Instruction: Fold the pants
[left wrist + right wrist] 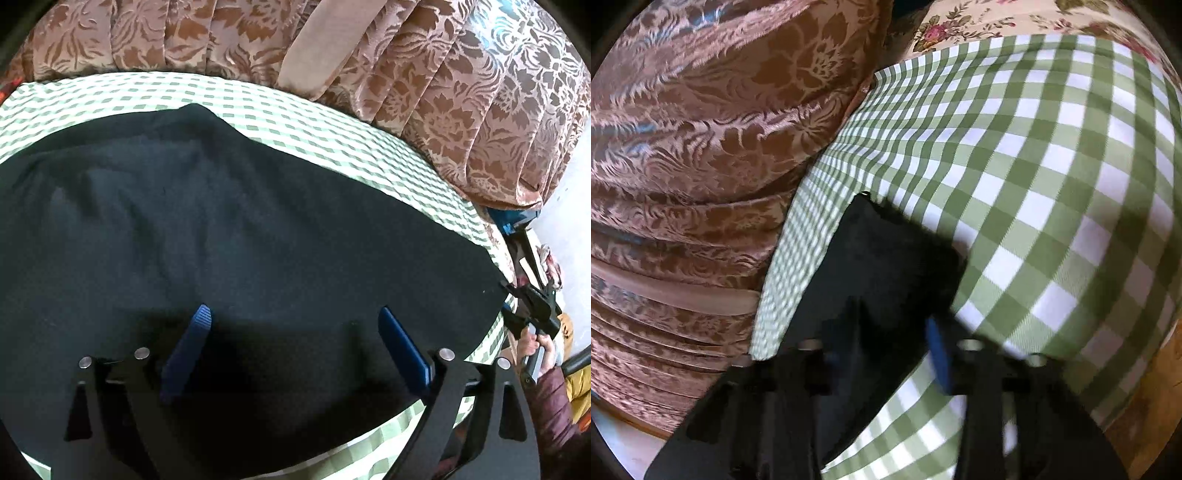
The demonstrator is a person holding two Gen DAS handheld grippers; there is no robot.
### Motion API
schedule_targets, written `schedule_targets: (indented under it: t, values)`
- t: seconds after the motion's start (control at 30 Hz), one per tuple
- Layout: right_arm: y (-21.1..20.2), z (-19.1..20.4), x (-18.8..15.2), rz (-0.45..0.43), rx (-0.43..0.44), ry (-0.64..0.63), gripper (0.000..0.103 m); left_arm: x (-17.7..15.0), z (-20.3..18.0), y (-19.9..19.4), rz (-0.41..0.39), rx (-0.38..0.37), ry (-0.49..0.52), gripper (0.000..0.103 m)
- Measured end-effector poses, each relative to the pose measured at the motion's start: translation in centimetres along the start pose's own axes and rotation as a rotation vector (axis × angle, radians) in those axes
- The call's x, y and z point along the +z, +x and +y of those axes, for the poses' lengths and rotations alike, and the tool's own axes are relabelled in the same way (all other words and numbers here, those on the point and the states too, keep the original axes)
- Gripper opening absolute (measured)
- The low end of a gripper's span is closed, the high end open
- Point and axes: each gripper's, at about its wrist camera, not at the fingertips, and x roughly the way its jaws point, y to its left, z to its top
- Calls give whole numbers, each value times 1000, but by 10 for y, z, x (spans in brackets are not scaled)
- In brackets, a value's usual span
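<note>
1. Blue-padded fingers [201,325] of the left gripper [295,332] stood spread wide above the black pants [240,221], grasping nothing.
2. Pants lay flat on the green-checked cloth [295,122].
3. Right gripper [886,343] was blurred; whether its fingers clenched the pants' corner [886,251] could not be told.

The pants [229,221] are plain black, spread on a cloth [1052,192] checked in green and white that reaches to its far edge, where a curtain [424,96] hangs in rose-brown with a darker brown damask pattern of leaves and flowers, crossed by a plain beige band [314,40]. The left gripper [295,343] has a black frame, silver pins and ribbed deep-blue pads [192,339], and the right gripper [886,354] is likewise black with blue. Beyond the cloth's far right corner lies a cream fabric [979,18] printed with pink roses and green leaves.
</note>
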Motion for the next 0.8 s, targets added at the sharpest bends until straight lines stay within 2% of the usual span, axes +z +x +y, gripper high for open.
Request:
schedule_targets:
  t: [0.03, 0.2, 0.37, 0.47, 0.6, 0.7, 0.8]
  values:
    - [0, 2, 0, 0, 6, 1, 17, 0, 0, 0, 0, 1, 2, 91]
    - [-19, 50, -8, -23, 110, -135, 15, 0, 3, -6, -32, -28, -19, 91]
    - [-21, 128, -32, 36, 200, -335, 15, 6, 6, -26, -70, -130, -73, 91]
    - [-1, 178, -61, 115, 273, -435, 15, 10, 10, -42, -103, -188, -99, 91]
    - [40, 243, -124, 278, 361, -563, 15, 14, 25, -59, -131, -303, -188, 91]
    - [75, 275, -182, 416, 384, -662, 14, 16, 36, -67, -147, -351, -236, 91]
    - [107, 293, -241, 544, 359, -769, 14, 18, 44, -74, -151, -388, -274, 91]
